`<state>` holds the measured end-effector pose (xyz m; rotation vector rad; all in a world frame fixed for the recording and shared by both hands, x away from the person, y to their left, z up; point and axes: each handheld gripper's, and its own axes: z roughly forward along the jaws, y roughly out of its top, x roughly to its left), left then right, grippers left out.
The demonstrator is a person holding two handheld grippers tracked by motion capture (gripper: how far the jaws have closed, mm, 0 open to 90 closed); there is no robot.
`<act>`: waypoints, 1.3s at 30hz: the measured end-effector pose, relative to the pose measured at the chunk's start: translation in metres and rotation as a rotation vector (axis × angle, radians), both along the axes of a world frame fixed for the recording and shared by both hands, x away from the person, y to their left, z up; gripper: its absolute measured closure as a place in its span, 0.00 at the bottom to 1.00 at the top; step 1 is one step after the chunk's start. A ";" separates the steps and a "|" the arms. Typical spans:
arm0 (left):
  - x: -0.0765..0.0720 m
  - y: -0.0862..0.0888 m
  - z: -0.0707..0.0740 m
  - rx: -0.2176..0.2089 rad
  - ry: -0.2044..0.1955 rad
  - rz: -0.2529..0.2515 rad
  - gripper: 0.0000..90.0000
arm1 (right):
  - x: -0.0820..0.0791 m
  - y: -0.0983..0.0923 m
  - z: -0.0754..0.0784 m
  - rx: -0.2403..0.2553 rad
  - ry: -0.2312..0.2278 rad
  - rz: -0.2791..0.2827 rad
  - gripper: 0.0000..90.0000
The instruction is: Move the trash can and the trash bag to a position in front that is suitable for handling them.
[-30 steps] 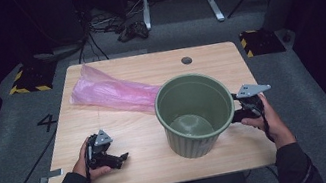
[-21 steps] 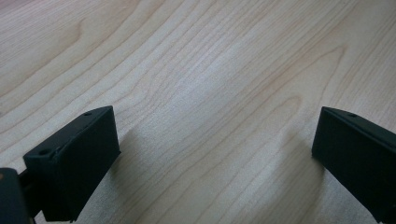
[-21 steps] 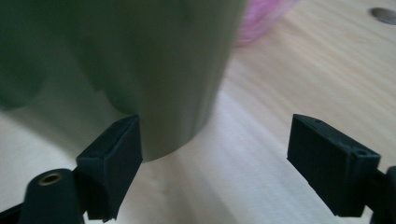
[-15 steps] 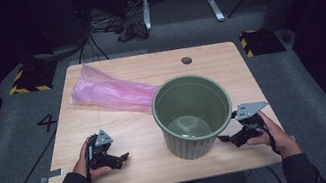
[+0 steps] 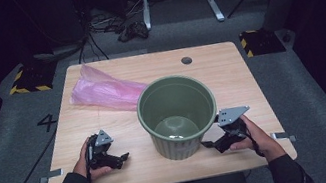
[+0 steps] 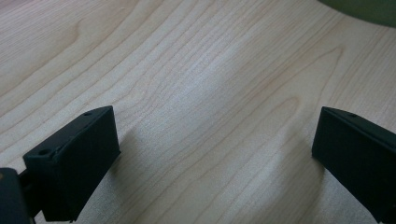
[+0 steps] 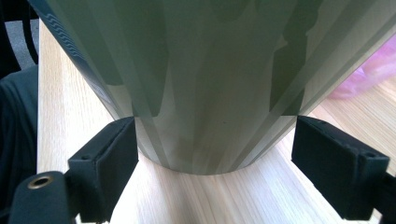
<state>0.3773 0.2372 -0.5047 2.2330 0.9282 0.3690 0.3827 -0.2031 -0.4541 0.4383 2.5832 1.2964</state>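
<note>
- Bin [image 5: 177, 114]: green, ribbed, round, set upright near the middle of the wooden surface [image 5: 228, 67], toward the person's edge. Its inside is seen bare from the high view. In the right gripper view its lower wall [image 7: 205, 93] is seen close up, the base resting on the wood.
- Bag [image 5: 104, 89]: pink, thin plastic, laid flat at the far left of the surface, one end reaching to the far left side of the bin. A corner of it [image 7: 369, 70] is seen past the bin in the right gripper view.
- Right gripper [image 5: 213, 144]: held low at the bin's right side, by its base. Jaws stand apart, having just been opening; the bin's base is seen between them, close ahead, with no pad pressed on it.
- Left gripper [image 5: 119, 159]: held low over bare wood, left of the bin and apart from it. Jaws stand wide apart, nothing between them.
</note>
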 end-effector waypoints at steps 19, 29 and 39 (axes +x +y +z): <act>-0.001 -0.002 0.000 0.002 0.002 -0.012 0.00 | 0.007 0.059 -0.004 0.012 -0.037 0.008 0.17; 0.000 -0.002 0.000 0.003 0.000 -0.013 0.00 | 0.010 0.069 -0.005 -0.007 -0.060 0.014 0.20; 0.000 -0.002 0.000 0.004 0.000 -0.014 0.00 | 0.033 0.039 -0.018 -0.071 -0.034 -0.098 0.21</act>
